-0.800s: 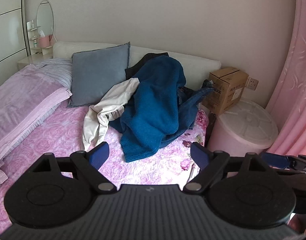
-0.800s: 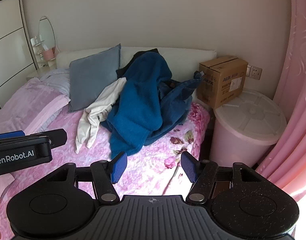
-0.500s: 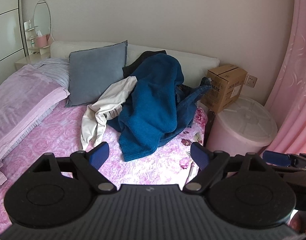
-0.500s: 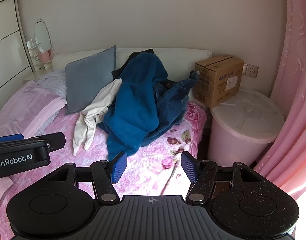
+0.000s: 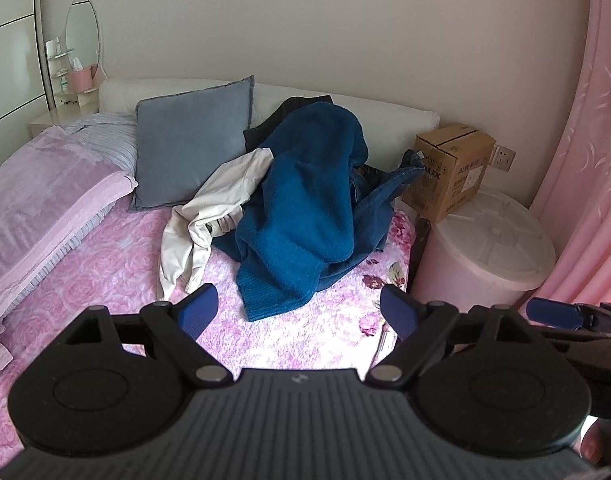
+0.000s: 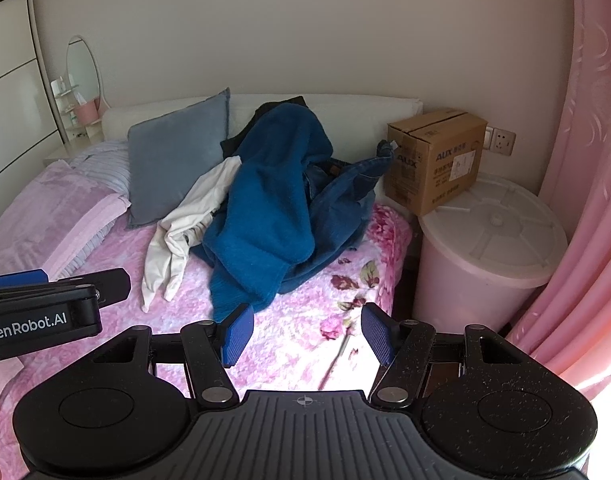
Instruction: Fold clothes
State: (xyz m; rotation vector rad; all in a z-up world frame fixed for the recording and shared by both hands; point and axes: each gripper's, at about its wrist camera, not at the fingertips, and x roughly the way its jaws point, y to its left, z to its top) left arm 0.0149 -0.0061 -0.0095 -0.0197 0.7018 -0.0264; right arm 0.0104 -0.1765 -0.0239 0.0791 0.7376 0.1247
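So nothing is folded yet. The clothes sit in 1 messy heap at the far end of the bed (image 5: 105,280), slumped against the white headboard (image 5: 385,116), which is probably why the pile stands so tall. On top is a blue fleecy sweater (image 5: 305,208) draped over a pair of jeans (image 6: 345,200), with a cream garment (image 5: 209,216) spilling off toward the grey pillow (image 5: 189,148) and something dark poking out behind. The left hand-held gripper (image 5: 299,312) has its jaws spread wide with nothing in them, hovering over the pink floral bedspread just short of the sweater's ribbed hem. The right hand-held gripper (image 6: 307,334) is also open and empty, a bit less wide, lined up on that same hem. My guess is both are held apart and ready so each can take 1 edge of the sweater and drag it onto the flat part of the bed. A cardboard box (image 6: 437,160) sits on a pink bin (image 6: 489,248) beside the bed, clear of all this.
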